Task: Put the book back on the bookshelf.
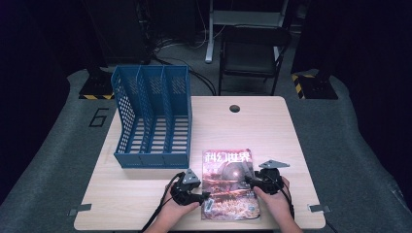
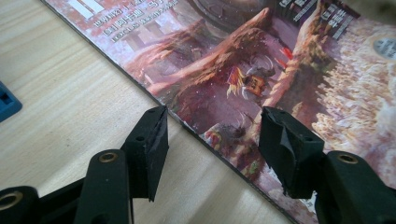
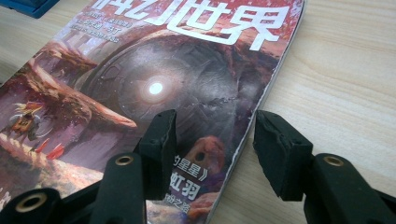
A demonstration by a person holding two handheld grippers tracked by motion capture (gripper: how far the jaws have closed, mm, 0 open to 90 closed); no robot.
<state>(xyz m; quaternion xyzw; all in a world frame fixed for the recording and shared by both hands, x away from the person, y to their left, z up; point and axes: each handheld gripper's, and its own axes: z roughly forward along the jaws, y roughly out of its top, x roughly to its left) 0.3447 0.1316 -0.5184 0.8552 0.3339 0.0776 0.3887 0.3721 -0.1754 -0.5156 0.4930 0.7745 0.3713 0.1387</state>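
A magazine (image 1: 228, 187) with a reddish fantasy cover and white title characters lies flat on the wooden table (image 1: 272, 131), near its front edge. My left gripper (image 1: 206, 195) sits at the magazine's left edge. In the left gripper view its jaws (image 2: 212, 126) stand apart, one over bare wood and one over the cover (image 2: 280, 60), with the edge running between them. My right gripper (image 1: 248, 182) is at the right edge. Its jaws (image 3: 212, 126) are likewise spread, one above the cover (image 3: 177, 79) and one above the wood. Neither pair presses on the magazine.
A blue three-slot file holder (image 1: 153, 116) stands on the table's left half, just behind the magazine; its corner shows in the left gripper view (image 2: 7, 100) and the right gripper view (image 3: 28, 5). A round cable hole (image 1: 234, 108) is near the far edge. A dark chair (image 1: 250, 53) stands beyond the table.
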